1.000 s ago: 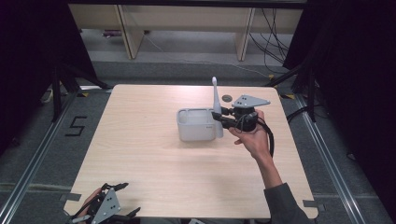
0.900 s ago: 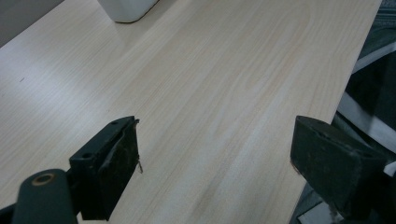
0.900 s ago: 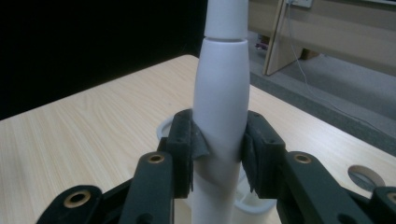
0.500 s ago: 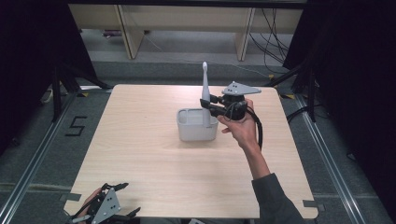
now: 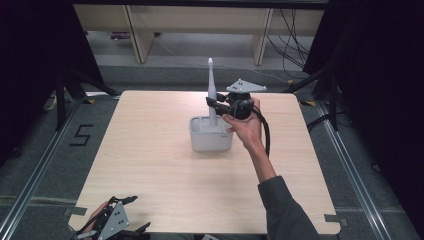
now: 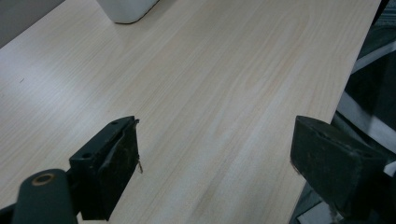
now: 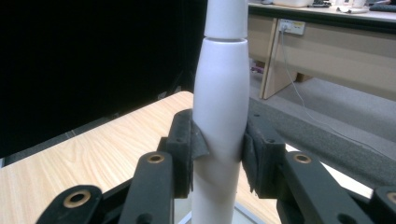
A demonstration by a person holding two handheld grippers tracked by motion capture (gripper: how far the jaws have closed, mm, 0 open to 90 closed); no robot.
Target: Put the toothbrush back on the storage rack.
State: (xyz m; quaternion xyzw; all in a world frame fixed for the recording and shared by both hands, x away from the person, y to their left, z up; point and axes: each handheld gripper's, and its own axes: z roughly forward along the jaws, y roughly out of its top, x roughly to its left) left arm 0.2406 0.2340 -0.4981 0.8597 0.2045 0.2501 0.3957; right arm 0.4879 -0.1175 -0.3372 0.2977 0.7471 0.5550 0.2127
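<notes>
Down at the near left corner of the table [image 5: 150, 200], the left gripper [image 5: 112, 225] sits low by the edge, its jaws spread wide over bare wood with nothing between them; the same gape shows from the left gripper view, with the table's edge running just beside one jaw. It holds no part in the work right now.

Toward the middle stands the white container [image 5: 211, 135], an open rectangular tub with plenty of bare tabletop on every side. Directly above its back part is the electric toothbrush [image 5: 212, 92], upright, brush head on top, its lower end at or just inside the tub's rim; I cannot tell whether it touches the bottom.

To the right, the right gripper [image 5: 216, 105] pinches the toothbrush handle [image 7: 219, 135] between both pads, roughly at its waist.

My worry is the handle: smooth, rounded and tapered, so it could pivot or slide in the pads if the hand tilts. If the base catches the tub's rim on the way down, the light tub may skid or tip. Released while leaning, the tall brush could topple the tub.

Room is generous: the far edge lies behind the tub, the right edge well apart.
</notes>
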